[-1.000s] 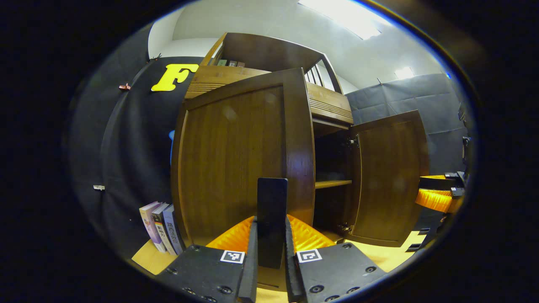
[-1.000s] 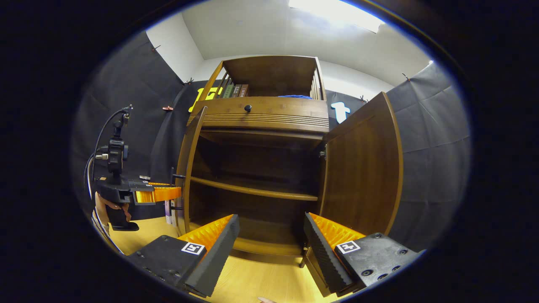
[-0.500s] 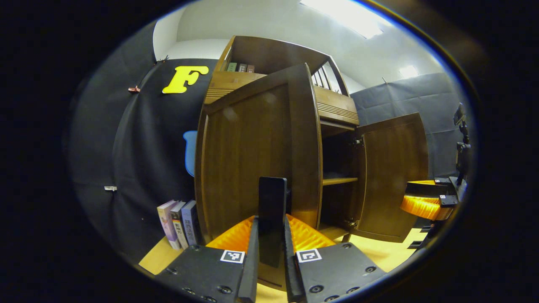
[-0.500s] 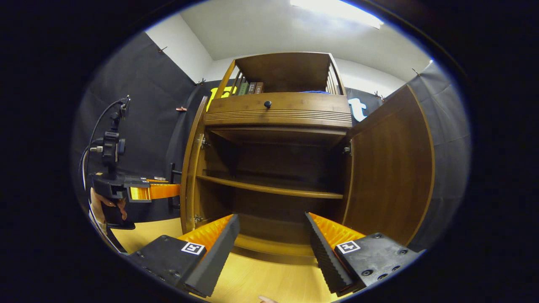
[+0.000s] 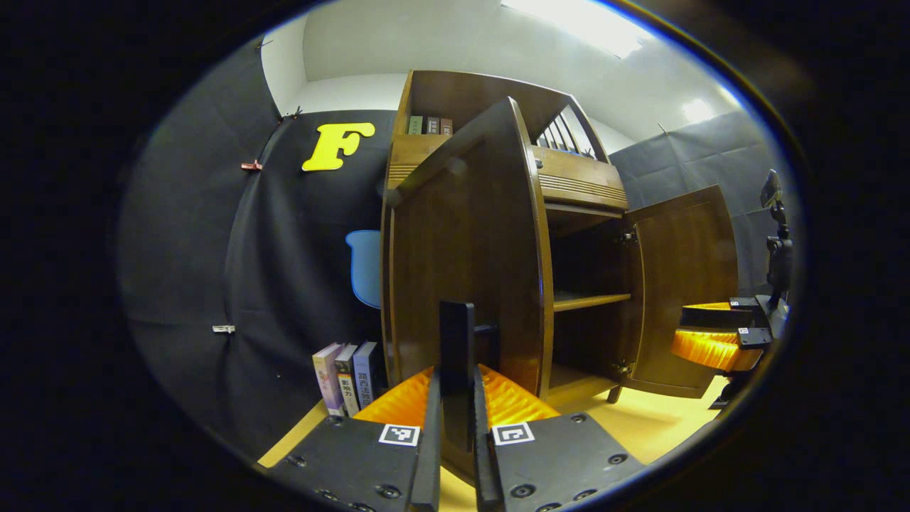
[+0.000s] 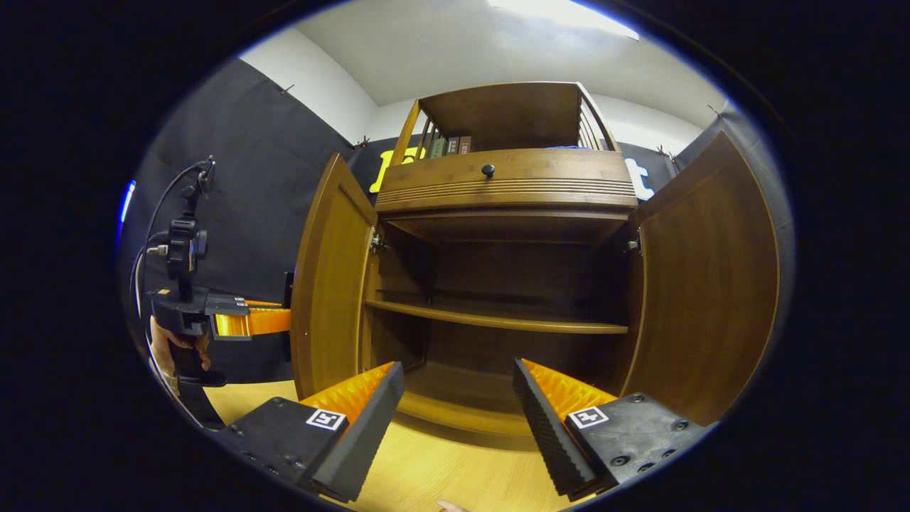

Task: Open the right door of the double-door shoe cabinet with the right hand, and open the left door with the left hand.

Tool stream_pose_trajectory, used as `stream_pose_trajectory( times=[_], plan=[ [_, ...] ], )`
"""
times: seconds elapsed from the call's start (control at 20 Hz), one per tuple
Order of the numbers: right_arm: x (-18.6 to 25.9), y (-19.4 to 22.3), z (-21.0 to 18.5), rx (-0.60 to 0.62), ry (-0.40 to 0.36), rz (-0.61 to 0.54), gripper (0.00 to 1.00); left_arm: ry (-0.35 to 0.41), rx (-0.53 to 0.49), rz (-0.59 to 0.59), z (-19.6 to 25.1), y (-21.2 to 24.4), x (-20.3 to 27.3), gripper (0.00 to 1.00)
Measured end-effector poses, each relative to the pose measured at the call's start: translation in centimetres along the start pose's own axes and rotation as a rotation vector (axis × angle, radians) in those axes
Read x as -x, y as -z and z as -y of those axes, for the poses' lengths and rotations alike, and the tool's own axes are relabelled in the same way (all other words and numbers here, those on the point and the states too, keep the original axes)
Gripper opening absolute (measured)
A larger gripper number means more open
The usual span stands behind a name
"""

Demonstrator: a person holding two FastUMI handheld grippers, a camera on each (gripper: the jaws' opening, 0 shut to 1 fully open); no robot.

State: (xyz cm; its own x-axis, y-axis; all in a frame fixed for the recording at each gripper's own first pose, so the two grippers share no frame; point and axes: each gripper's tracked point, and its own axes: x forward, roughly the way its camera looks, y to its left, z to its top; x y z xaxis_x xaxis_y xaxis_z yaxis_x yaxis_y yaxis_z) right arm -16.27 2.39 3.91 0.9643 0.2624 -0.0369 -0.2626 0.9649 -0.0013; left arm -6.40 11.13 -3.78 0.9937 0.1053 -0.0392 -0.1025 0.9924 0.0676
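Note:
The brown wooden shoe cabinet [image 6: 505,188] stands with both doors swung out. In the left gripper view, the left door [image 5: 462,249] is seen nearly edge-on, and my left gripper [image 5: 456,377] is shut on its dark upright handle [image 5: 456,334]. The right door [image 5: 686,284] stands wide open beyond it, with the right gripper [image 5: 711,334] near it. In the right gripper view, the left door [image 6: 330,284] and right door [image 6: 711,284] flank the dark interior. My right gripper [image 6: 458,368] is open, holds nothing, and sits back from the cabinet. The left gripper [image 6: 242,320] is at the left door's outer face.
An inner shelf [image 6: 498,323] crosses the cabinet. A drawer with a round knob [image 6: 488,170] sits above the doors. Books [image 5: 346,377] stand on the wooden floor [image 6: 441,476] left of the cabinet. A hand [image 6: 170,341] holds the left gripper.
The left door has swung further outward with my left gripper shut on its handle. The right gripper stays open and the right door stays wide open.

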Motion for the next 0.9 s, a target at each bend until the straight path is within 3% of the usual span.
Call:
stream_pose_trajectory(
  times=[0.35,0.9],
  plan=[
    [-0.9,0.1,-1.8,0.006,-0.030,-0.007,0.98,-0.083,-0.006,0.007,-3.5,-0.1,1.4,0.17],
    [-0.7,-0.4,-3.2,0.021,-0.016,0.007,0.97,-0.167,-0.040,0.010,-7.0,-0.2,4.5,0.05]
  ],
)
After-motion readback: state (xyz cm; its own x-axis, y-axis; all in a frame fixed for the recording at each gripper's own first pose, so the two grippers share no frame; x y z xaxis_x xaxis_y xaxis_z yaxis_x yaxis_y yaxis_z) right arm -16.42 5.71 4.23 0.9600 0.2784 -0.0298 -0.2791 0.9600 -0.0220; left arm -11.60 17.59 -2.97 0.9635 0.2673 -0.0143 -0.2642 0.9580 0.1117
